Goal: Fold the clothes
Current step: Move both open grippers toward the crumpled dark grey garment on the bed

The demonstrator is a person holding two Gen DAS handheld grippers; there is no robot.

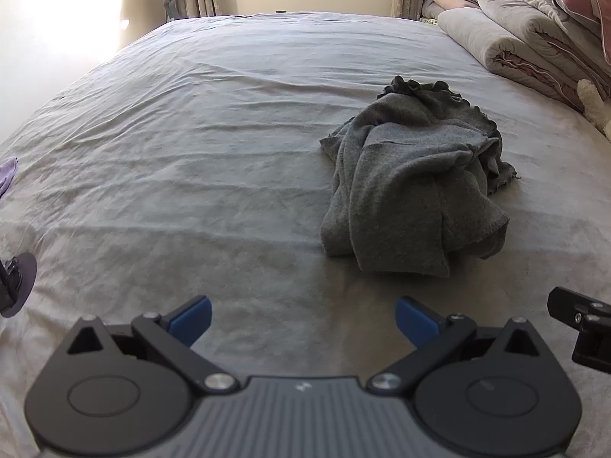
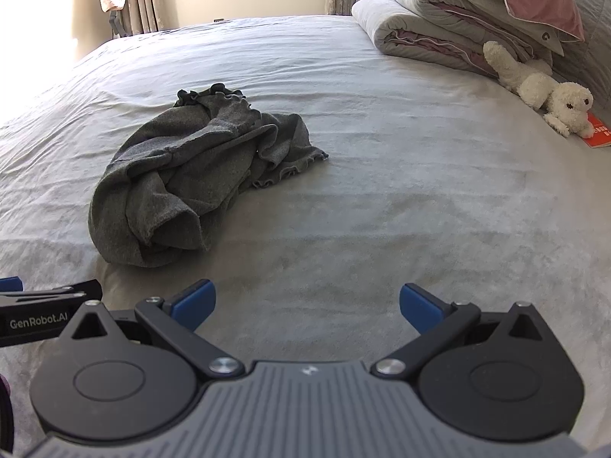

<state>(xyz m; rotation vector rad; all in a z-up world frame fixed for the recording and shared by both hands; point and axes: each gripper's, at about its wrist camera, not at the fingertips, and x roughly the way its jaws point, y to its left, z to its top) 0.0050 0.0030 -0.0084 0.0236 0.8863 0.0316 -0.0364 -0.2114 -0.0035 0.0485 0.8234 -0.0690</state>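
Observation:
A crumpled dark grey garment (image 1: 412, 179) with a frilled edge lies in a heap on the grey bed sheet (image 1: 191, 133). In the right wrist view the same garment (image 2: 191, 175) sits ahead and to the left. My left gripper (image 1: 303, 320) is open, its blue pads wide apart, a short way in front of the heap and left of it, holding nothing. My right gripper (image 2: 307, 307) is open too, empty, over bare sheet to the right of the heap. Part of the left gripper (image 2: 46, 313) shows at the left edge of the right wrist view.
Folded quilts and a pink pillow (image 2: 458, 11) are stacked at the bed's far right. A white plush dog (image 2: 542, 87) and a red booklet (image 2: 597, 133) lie beside them. A purple cloth (image 1: 7, 175) peeks in at the left edge. Curtains and a wall stand behind the bed.

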